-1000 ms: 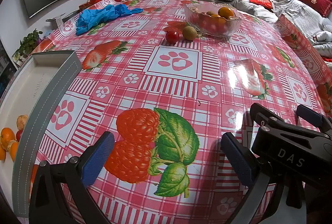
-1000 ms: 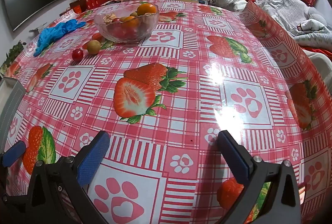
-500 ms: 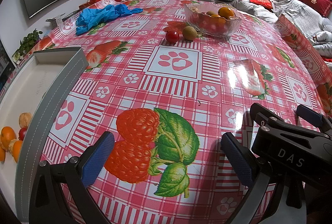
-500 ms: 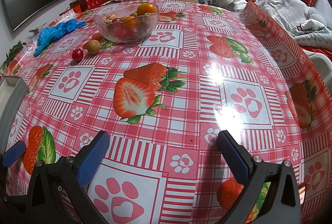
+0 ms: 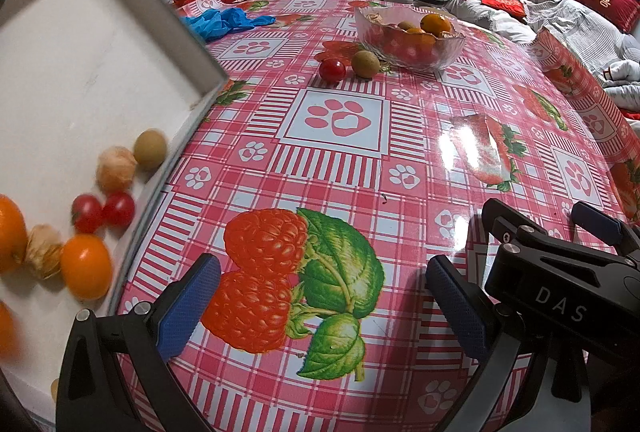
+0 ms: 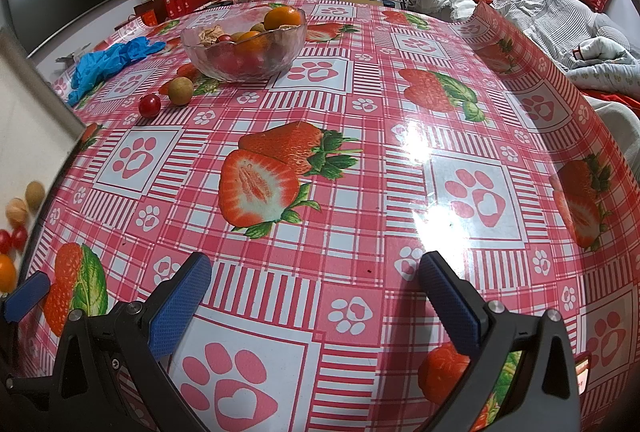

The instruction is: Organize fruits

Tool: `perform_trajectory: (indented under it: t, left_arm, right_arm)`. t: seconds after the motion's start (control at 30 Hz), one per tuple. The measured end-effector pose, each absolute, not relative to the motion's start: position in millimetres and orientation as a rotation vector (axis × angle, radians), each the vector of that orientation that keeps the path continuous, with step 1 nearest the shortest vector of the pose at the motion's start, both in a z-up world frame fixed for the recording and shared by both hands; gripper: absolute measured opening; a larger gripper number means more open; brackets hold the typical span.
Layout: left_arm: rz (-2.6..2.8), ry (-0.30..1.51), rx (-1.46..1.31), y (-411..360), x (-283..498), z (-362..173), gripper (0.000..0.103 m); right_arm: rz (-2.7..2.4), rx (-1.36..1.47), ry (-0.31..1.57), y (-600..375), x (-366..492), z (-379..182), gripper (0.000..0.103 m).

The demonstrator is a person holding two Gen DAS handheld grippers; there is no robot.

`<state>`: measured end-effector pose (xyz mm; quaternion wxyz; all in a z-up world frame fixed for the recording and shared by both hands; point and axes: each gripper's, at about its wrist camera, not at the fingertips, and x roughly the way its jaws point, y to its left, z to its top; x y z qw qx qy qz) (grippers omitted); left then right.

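My left gripper (image 5: 320,284) hangs open and empty over the printed raspberry near the table's front. Just to its left is a white tray (image 5: 80,71) with a grey rim, holding oranges (image 5: 85,266), two cherry tomatoes (image 5: 118,208), husked berries and a small green-brown fruit (image 5: 150,148). Far across the table stands a glass bowl (image 5: 412,39) of fruit, with a loose cherry tomato (image 5: 332,69) and a brown-green fruit (image 5: 365,63) in front of it. My right gripper (image 6: 316,280) is open and empty too. From there the bowl (image 6: 244,43) sits far left.
Crumpled blue gloves (image 5: 224,21) lie at the far left, with red boxes and bags behind them. The strawberry tablecloth (image 6: 520,51) curls up along the right edge, and a sofa with bedding stands beyond it. The right gripper (image 5: 548,220) shows at the lower right of the left wrist view.
The tray has swung in from the left and now fills much more of the left wrist view, its far corner higher. The fruit in it has shifted and looks blurred. Both grippers stay open.
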<state>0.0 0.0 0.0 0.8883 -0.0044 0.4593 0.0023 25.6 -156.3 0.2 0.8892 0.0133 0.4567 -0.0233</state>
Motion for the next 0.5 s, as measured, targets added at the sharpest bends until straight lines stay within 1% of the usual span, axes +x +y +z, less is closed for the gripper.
perform_trajectory:
  t: [0.5]
  left_arm:
    - [-0.001, 0.955, -0.008, -0.2, 0.2, 0.1, 0.103]
  right_arm:
    - [-0.049, 0.027, 0.949, -156.2, 25.2, -0.1, 0.103]
